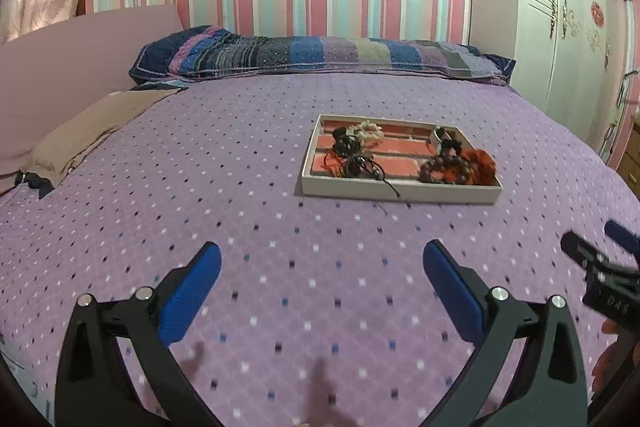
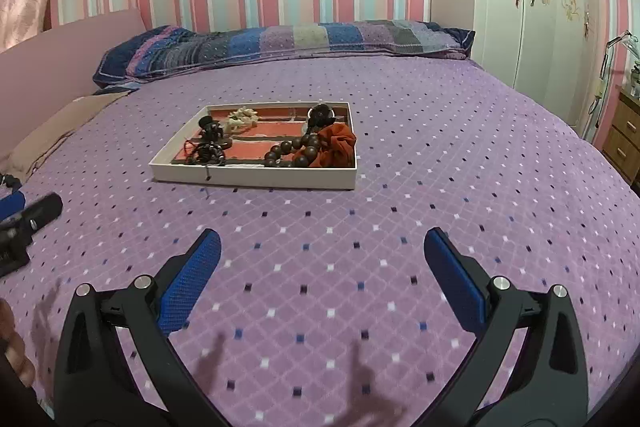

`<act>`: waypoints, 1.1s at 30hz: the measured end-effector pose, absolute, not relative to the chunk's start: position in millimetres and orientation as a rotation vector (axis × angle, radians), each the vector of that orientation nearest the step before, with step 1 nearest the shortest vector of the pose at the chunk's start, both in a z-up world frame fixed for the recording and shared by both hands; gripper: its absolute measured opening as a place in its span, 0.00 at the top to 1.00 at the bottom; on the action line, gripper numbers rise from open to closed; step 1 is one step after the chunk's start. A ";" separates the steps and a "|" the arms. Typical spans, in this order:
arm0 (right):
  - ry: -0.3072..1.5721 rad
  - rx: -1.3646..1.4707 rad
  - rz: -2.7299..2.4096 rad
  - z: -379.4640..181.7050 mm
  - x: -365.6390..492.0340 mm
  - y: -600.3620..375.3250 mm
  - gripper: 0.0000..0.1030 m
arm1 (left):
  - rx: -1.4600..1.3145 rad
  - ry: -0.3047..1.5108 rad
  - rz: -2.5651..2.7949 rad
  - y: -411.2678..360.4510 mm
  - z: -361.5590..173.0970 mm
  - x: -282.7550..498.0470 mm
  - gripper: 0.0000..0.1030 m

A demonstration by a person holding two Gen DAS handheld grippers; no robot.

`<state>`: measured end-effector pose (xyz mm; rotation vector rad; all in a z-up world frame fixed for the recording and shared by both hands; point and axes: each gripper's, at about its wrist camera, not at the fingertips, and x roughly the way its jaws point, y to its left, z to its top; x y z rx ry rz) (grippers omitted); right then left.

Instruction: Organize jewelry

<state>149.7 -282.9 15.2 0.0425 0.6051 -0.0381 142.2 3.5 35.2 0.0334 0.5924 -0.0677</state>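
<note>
The shallow white rectangular tray (image 1: 400,191) with a red brick-patterned floor, holding dark wooden beads (image 2: 290,149), an orange fabric scrunchie (image 2: 336,145) and pale and black pieces, sits mid-bed, well ahead of both grippers. The left gripper (image 1: 322,261) and right gripper (image 2: 322,249) stand spread wide, empty. Bare purple dotted bedspread (image 2: 460,187) surrounds the tray, with the striped pillow (image 1: 320,57) behind.

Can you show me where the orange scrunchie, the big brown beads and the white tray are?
orange scrunchie (image 2: 338,143): right wrist view, on its ruffled cloth.
big brown beads (image 2: 286,148): right wrist view, on one bead.
white tray (image 2: 256,177): right wrist view, on its near wall.
</note>
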 end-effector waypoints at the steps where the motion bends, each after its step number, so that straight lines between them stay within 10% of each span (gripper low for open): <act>1: 0.594 0.037 -0.033 17.4 145.4 -282.0 0.04 | 0.041 0.582 -0.067 -0.3 36.0 135.8 0.04; 33: 0.541 0.069 -0.060 28.2 116.3 -292.9 0.04 | 0.038 0.581 -0.076 -11.7 31.5 120.9 0.04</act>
